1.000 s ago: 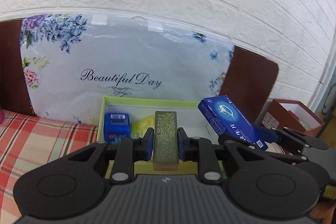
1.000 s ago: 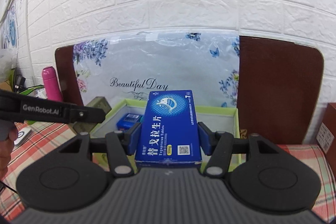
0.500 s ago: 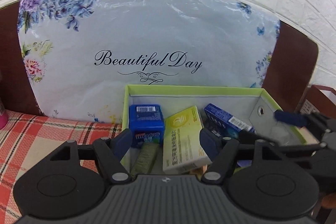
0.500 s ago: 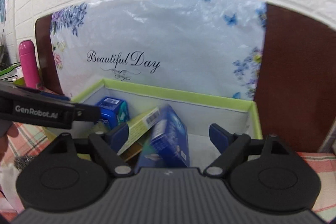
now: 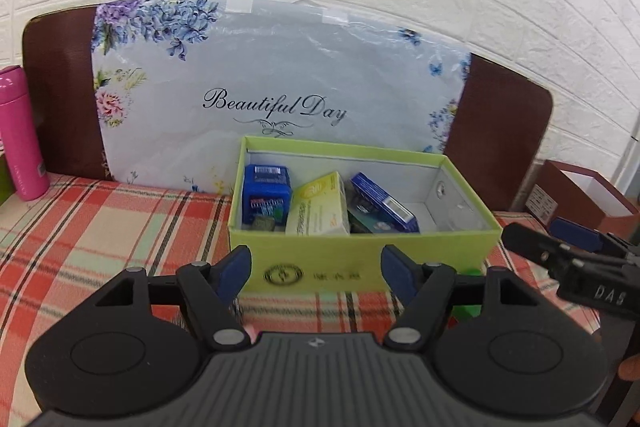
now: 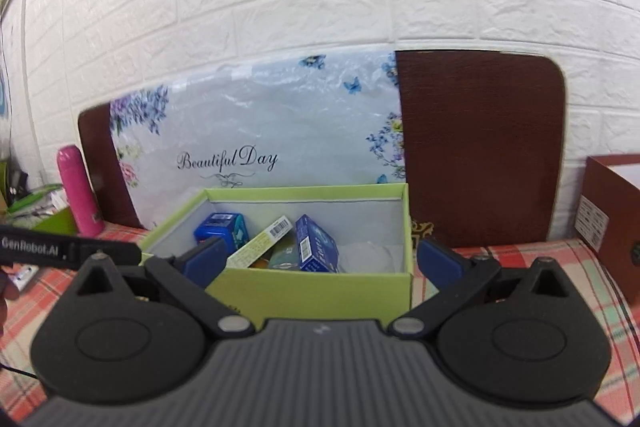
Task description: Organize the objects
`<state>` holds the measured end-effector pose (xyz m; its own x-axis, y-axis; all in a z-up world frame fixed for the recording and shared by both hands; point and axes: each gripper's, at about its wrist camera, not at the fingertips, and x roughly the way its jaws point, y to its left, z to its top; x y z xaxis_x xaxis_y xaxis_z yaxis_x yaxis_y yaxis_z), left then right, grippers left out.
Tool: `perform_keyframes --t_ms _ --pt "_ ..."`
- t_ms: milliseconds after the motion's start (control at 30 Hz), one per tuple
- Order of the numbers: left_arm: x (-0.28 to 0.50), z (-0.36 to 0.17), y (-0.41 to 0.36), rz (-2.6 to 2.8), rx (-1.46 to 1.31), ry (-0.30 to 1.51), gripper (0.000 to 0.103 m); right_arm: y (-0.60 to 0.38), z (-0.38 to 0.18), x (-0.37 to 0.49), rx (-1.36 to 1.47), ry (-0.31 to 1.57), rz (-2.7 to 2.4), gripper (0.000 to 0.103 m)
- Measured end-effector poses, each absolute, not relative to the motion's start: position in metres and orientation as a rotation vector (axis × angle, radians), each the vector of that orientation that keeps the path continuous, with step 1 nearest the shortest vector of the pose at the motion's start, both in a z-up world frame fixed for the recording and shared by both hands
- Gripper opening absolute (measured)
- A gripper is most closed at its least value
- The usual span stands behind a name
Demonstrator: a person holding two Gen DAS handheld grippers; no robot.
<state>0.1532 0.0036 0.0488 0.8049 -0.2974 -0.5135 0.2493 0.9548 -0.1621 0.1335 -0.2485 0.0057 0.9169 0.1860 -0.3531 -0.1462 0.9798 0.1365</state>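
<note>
A lime-green open box (image 5: 360, 269) (image 6: 320, 291) stands on the plaid cloth against the floral board. Inside lie a blue pack (image 5: 266, 195) (image 6: 220, 225), a yellow-white carton (image 5: 320, 207) (image 6: 260, 241), a blue medicine box (image 5: 384, 203) (image 6: 316, 245) and a small olive box (image 5: 262, 223) at the front left. My left gripper (image 5: 316, 267) is open and empty, in front of the box. My right gripper (image 6: 320, 259) is open and empty, in front of the box; it also shows in the left wrist view (image 5: 576, 259).
A pink bottle (image 5: 20, 135) (image 6: 78, 195) stands at the far left. A brown box (image 5: 580, 199) (image 6: 612, 219) stands at the right. The floral board (image 5: 280, 87) and brown headboard (image 6: 480, 147) back the green box. A green object (image 5: 468, 311) lies by the box's front right corner.
Both grippers opened, dropped the olive box and the blue medicine box into the green box, then pulled back from it and now stand empty.
</note>
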Motion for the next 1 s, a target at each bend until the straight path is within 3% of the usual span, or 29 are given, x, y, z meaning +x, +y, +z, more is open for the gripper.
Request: perform_keyframes --t_ms 533,1000 --pt "0.066 -0.018 0.018 -0.273 -0.182 0.745 0.075 -0.267 -0.063 0.031 0.085 0.54 0.072 0.103" --pt "0.067 -0.016 0.019 -0.31 -0.15 0.734 0.075 -0.261 -0.086 0.099 0.06 0.631 0.1 0.062"
